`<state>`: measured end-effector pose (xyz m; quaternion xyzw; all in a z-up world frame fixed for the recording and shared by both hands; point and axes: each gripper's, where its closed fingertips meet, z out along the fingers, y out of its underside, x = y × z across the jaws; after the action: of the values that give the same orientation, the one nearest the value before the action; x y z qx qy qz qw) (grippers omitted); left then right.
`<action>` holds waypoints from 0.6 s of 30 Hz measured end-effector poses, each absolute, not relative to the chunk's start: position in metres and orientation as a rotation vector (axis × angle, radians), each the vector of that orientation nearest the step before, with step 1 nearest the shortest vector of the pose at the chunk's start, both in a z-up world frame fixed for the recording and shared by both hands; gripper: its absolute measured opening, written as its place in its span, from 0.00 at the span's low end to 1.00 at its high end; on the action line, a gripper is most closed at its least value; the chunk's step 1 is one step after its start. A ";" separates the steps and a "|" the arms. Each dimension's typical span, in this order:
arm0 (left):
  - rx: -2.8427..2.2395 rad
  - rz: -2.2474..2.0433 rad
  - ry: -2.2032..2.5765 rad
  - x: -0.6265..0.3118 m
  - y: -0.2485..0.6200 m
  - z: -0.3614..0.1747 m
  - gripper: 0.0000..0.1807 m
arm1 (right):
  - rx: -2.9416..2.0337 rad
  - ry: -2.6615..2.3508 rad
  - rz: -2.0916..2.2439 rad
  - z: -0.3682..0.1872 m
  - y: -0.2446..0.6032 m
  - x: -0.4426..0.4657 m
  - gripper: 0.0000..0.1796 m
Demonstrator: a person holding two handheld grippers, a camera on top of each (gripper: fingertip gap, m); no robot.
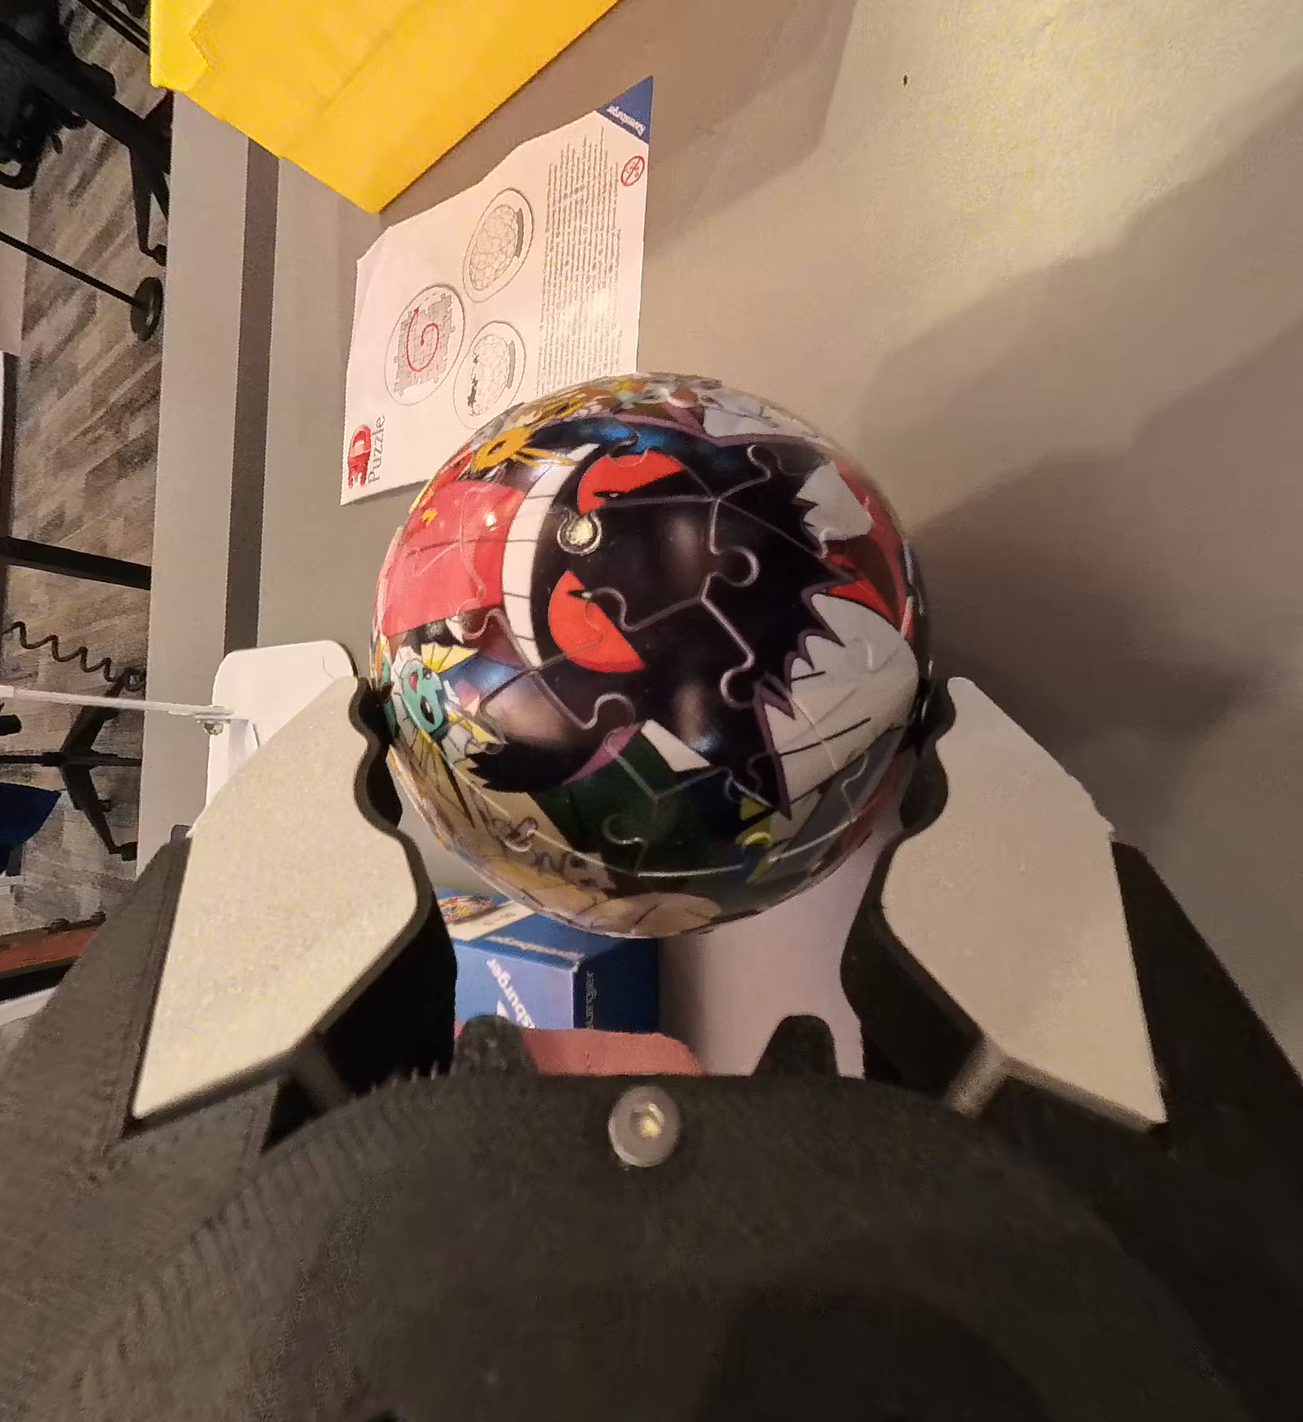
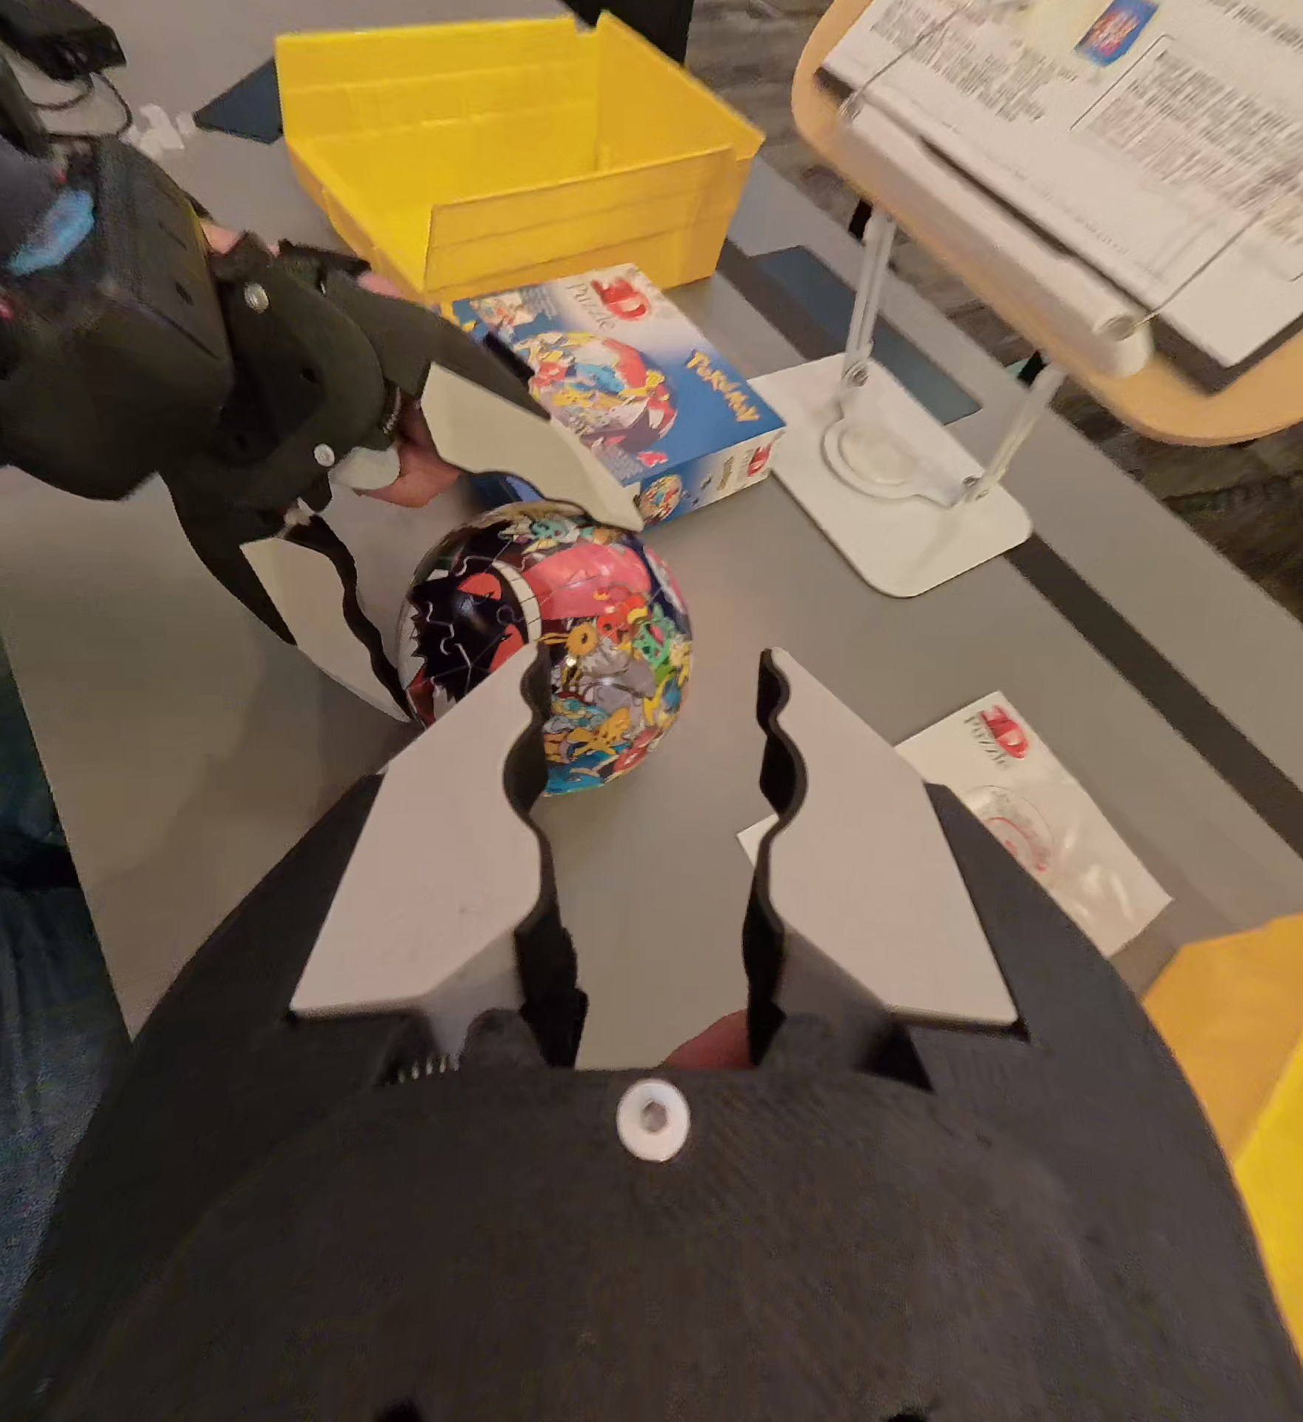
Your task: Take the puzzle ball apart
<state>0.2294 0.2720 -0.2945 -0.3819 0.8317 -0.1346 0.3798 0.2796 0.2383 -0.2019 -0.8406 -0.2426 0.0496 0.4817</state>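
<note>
our left gripper [image 1: 652, 712] is clamped on the puzzle ball [image 1: 652, 654]; our right gripper [image 2: 648, 677] hangs apart, empty, just beside it.

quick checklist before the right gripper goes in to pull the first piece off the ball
1. Left gripper clamps the puzzle ball on both sides: ok.
2. Ball whole, no pieces off: ok on the faces shown.
3. Right gripper open and empty: ok.
4. Right gripper lined up on the ball: not ok, ball sits left of its gap.
5. Yellow bin empty for pieces: ok.
6. Loose seam to start at: cannot tell.
</note>
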 end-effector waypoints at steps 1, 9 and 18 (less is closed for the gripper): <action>-0.974 -0.351 2.125 0.230 0.270 -0.295 0.71 | -2.139 -0.623 0.141 -0.233 0.244 0.273 0.27; -0.993 -0.379 2.107 0.232 0.267 -0.294 0.70 | -2.177 -0.626 0.209 -0.262 0.249 0.260 0.26; -1.003 -0.349 2.104 0.232 0.272 -0.293 0.70 | -2.099 -0.591 0.189 -0.240 0.235 0.279 0.29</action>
<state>0.2316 0.2716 -0.2934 -0.3932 0.8250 -0.1368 0.3822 0.2791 0.2346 -0.2395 -0.8521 -0.2401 0.0767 0.4586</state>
